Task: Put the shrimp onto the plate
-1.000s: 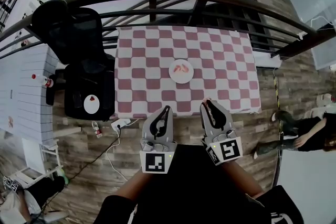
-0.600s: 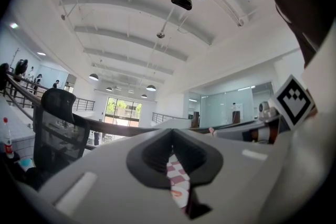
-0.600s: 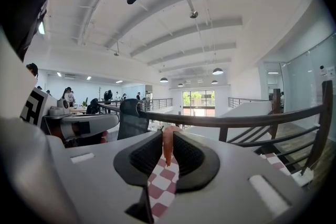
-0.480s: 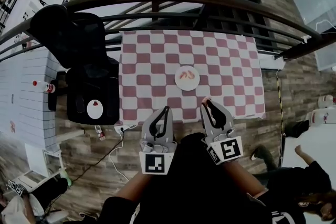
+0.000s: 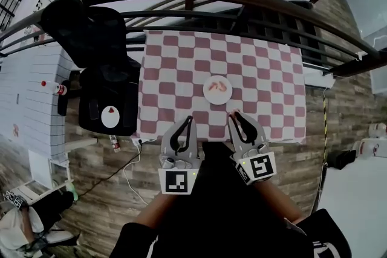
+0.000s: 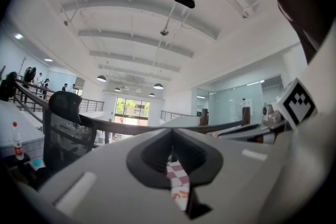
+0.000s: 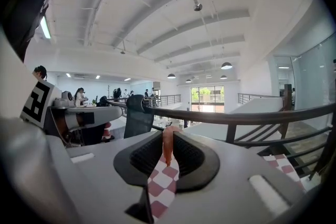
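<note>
In the head view, the person stands at the near edge of the surface (image 5: 175, 69), which is covered by a red-and-white checked cloth (image 5: 266, 78). A white plate (image 5: 207, 93) sits about mid-cloth with a few pink pieces (image 5: 220, 87) on it, most likely shrimp. Both grippers hover over the near edge, short of the plate. The right gripper (image 5: 233, 116) has a pink shrimp (image 5: 231, 112) nipped at its very tips. The left gripper (image 5: 190, 122) looks closed and bare.

In the left gripper view, its fingers (image 6: 105, 176) are pressed together. Only a thin slit is left, showing a strip of cloth, and nothing sits between them.

In the right gripper view, the fingers (image 7: 236, 181) are closed on the shrimp (image 7: 167, 147), which hangs upright between the ribbed pads.

I would judge the shrimp light, soft and a little slick. A gentle pinch across the thick middle of its body suits it, since a hard squeeze could crush it and a loose one let it slide. Letting go low over a bare part of the plate looks safest.
</note>
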Motion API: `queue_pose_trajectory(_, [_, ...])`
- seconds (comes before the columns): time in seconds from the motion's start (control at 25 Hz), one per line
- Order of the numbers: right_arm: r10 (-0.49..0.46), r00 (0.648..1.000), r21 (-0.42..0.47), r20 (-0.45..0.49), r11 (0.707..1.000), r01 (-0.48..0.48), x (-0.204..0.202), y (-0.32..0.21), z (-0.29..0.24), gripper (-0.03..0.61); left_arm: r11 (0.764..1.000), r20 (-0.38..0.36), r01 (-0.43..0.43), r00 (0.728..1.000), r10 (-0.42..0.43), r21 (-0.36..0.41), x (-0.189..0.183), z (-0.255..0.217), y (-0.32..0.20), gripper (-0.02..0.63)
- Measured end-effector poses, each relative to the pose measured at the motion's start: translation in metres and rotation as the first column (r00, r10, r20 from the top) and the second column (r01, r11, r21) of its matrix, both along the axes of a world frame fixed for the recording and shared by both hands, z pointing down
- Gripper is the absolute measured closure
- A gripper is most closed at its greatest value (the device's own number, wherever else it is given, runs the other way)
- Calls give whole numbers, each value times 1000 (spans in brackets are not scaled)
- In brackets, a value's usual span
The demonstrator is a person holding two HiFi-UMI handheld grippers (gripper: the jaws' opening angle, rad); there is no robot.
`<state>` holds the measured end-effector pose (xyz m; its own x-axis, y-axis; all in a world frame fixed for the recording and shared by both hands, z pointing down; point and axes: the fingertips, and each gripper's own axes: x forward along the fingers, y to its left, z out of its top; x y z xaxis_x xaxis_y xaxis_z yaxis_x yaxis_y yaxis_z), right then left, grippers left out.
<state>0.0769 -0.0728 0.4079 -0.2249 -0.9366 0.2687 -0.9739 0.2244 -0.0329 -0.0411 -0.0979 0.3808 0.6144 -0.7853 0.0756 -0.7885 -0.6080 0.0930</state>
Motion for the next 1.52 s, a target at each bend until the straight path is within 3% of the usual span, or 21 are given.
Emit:
queue_pose_trajectory(0.32, [-78, 996, -62, -38, 995, 75, 15, -25, 38, 517, 998, 50, 69, 996, -70, 10, 3, 0, -16, 604])
queue_pose_trajectory(0.52, [-127, 992, -108, 2, 986, 127, 17, -38, 60, 517, 996, 68, 90, 994, -90, -7, 12, 7, -25, 604])
queue_pose_trajectory(0.76, [-176, 984, -166, 5, 971, 174, 20, -54, 86, 515, 994, 50, 106, 993, -105, -11, 19, 7, -40, 604])
queue_pose_trajectory(1.12, [-273, 962, -248, -6, 932, 263, 22, -70, 119, 515, 987, 75, 153, 986, -149, -47, 28, 16, -59, 604])
queue_pose_trajectory(1.52, [-410, 911, -330, -39, 866, 376, 18, -85, 167, 516, 965, 93, 252, 965, -246, -66, 20, 26, -64, 604])
